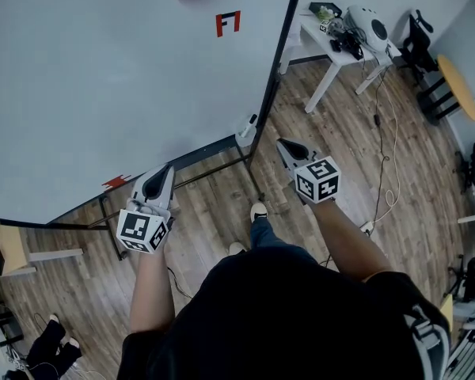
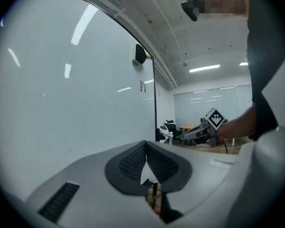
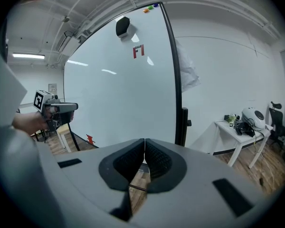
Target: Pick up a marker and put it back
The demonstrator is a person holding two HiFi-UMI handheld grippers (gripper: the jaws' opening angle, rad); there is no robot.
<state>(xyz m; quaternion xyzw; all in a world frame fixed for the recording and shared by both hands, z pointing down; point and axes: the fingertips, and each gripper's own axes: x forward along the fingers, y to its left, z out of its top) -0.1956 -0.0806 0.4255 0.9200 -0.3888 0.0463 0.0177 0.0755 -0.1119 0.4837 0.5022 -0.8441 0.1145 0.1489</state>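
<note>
A person is standing in front of a large whiteboard (image 1: 103,77) and holding both grippers out toward its lower edge. The left gripper (image 1: 166,169) is pointing at the bottom rail with its claw pinched together at the tips and nothing in it. The right gripper (image 1: 283,143) is aiming near the board's lower right corner, its ribbed pads also pressing against each other with nothing between them. Neither tool is touching the board. What is probably the marker (image 1: 252,120) is showing as a short dark stick poking out of a small white holder (image 1: 246,135) fixed at that corner, just beside the black frame post; it is too small to be sure. The right gripper is sitting nearer to it than the left, so that claw is looking like the one to use, and it is going to need to spread before anything can be taken. A marker of this kind is likely light and stiff, with a smooth round plastic barrel that is apt to slip or twist between the pads. Taking it across the exposed barrel, squarely and below any cap, is seeming safest, since a pinch on the cap alone could pull it loose.
</note>
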